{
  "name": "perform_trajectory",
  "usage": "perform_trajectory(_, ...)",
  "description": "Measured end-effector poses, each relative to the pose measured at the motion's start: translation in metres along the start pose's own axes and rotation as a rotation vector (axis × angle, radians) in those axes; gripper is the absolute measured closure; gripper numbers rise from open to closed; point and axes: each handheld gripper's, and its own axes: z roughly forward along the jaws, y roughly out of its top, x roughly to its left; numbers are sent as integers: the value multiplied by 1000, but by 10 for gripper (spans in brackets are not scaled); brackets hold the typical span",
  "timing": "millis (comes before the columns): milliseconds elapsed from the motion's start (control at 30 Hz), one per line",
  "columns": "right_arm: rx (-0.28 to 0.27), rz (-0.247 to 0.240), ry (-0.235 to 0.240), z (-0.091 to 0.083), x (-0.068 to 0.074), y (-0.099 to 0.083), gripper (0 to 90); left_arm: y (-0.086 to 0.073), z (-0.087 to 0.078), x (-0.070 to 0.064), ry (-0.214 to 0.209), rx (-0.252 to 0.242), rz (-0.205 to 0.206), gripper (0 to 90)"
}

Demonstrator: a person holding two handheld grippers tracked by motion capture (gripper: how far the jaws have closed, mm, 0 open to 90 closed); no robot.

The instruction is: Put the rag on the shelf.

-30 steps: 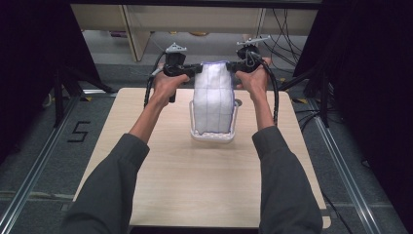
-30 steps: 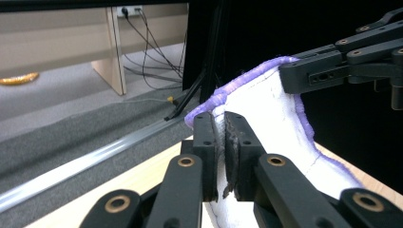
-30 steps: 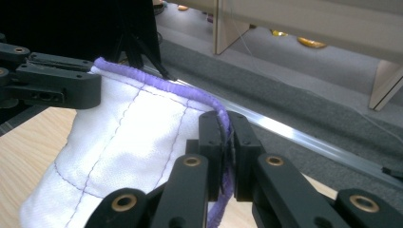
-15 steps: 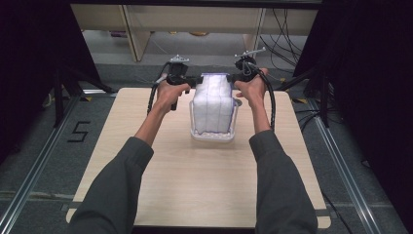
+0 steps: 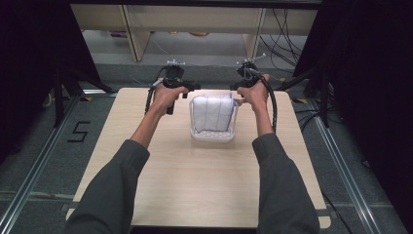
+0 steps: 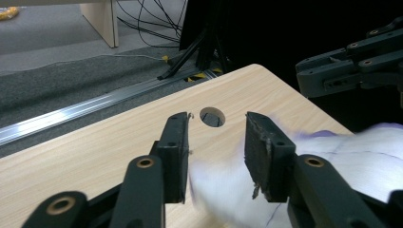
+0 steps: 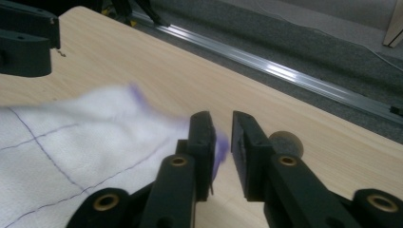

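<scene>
A white cloth (image 5: 212, 113) with thin purple grid lines lay draped over a white basket (image 5: 212, 135) near the far edge of the surface (image 5: 195, 185); it looked light, soft and limp, likely to sag and slide, so its far corners seemed the best hold; the left hand-held gripper (image 6: 216, 142) stood spread over the cloth's edge, gripping nothing; the right hand-held gripper (image 7: 222, 142) was slightly parted beside a purple corner; a "5" (image 5: 78, 131) marked the floor.
</scene>
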Motion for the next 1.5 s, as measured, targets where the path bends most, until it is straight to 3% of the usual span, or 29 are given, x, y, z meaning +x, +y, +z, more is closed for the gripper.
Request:
perform_trajectory(167,-14,-2,-8,-9,-4,0,692,-1,-11,2,-21,3,-12,552)
perform_trajectory(400,-50,-35,-12,-23,-9,-3,642,-5,-28,-1,-2,36,14,498)
perform_trajectory(500,-52,-25,-22,-27,-12,-7,630,-6,-36,-2,-8,27,10,485)
perform_trajectory(567,-51,-25,-27,-31,-15,-9,609,-9,-41,-4,1,22,19,477)
perform_trajectory(600,-38,-3,-24,-33,-14,-11,601,-11,-42,-5,3,30,27,468)
perform_trajectory(633,-51,-16,-26,-34,-16,-13,593,-13,-43,-6,22,35,29,447)
perform_trajectory(733,-58,10,-19,-40,-17,-18,575,-20,-47,-7,5,35,30,440)
perform_trajectory(867,-79,-5,-3,-48,-17,-25,527,-25,-55,-9,16,20,30,418)
perform_trajectory(900,-76,12,3,-53,-15,-26,524,-26,-58,-9,15,17,38,418)
perform_trajectory(1067,-130,-29,40,-70,-9,-36,497,-32,-72,-9,-2,-9,22,416)
perform_trajectory(1167,-120,-33,40,-77,-4,-42,477,-39,-80,-13,-21,-13,27,416)
perform_trajectory(1300,-135,-71,74,-83,2,-54,465,-50,-88,-18,-35,-13,39,413)
perform_trajectory(1500,-134,-53,94,-89,11,-69,444,-71,-98,-29,-57,-19,58,402)
